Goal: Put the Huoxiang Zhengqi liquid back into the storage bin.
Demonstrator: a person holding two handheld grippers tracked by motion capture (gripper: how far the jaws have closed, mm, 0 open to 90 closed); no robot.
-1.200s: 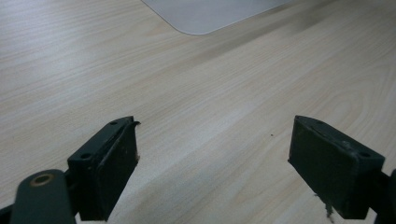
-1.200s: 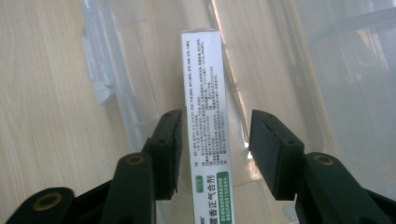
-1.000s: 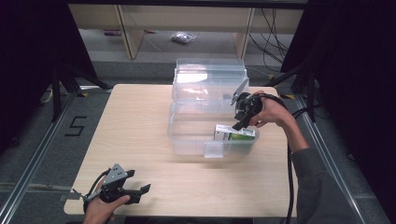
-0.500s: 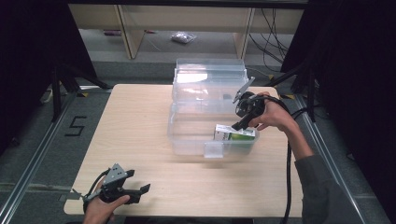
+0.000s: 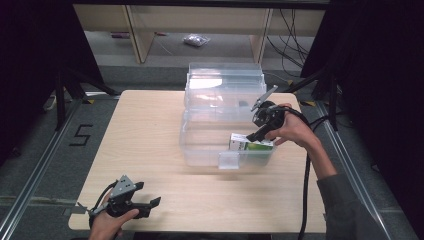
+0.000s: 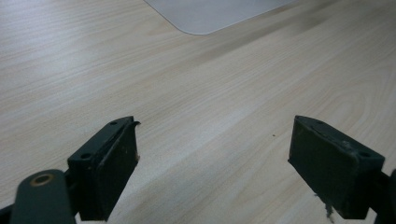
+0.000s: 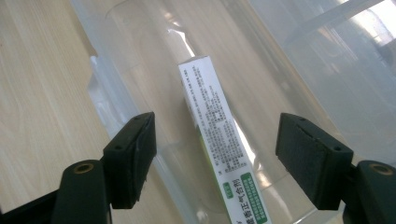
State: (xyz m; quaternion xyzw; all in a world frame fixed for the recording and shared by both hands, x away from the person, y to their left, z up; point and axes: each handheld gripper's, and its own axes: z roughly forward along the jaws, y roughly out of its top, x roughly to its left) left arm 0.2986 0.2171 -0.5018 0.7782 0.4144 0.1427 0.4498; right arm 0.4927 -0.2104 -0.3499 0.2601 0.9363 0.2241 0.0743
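The right gripper (image 5: 258, 131) has lifted slightly over the last second and now hovers above the right end of the clear plastic bin (image 5: 200, 150), at about 2 o'clock from the table's centre. Its jaws stand wide apart with nothing between them. In the right gripper view the green and white carton (image 7: 219, 135) lies flat on the bin floor between and below the jaws, touched by neither. In the high view the carton (image 5: 251, 145) rests at the bin's right end, near the front wall, in the same spot as a second ago. Judgement: the carton has been placed in the bin and released, and the right gripper is clearing the bin; the open lid (image 5: 225, 85) stands at the bin's 12 o'clock side and may be the next item to handle. The left gripper (image 5: 145, 205) rests at 7 o'clock on the wooden table (image 5: 150, 130), well apart from the bin, unchanged in position, with its jaws also spread wide and empty.
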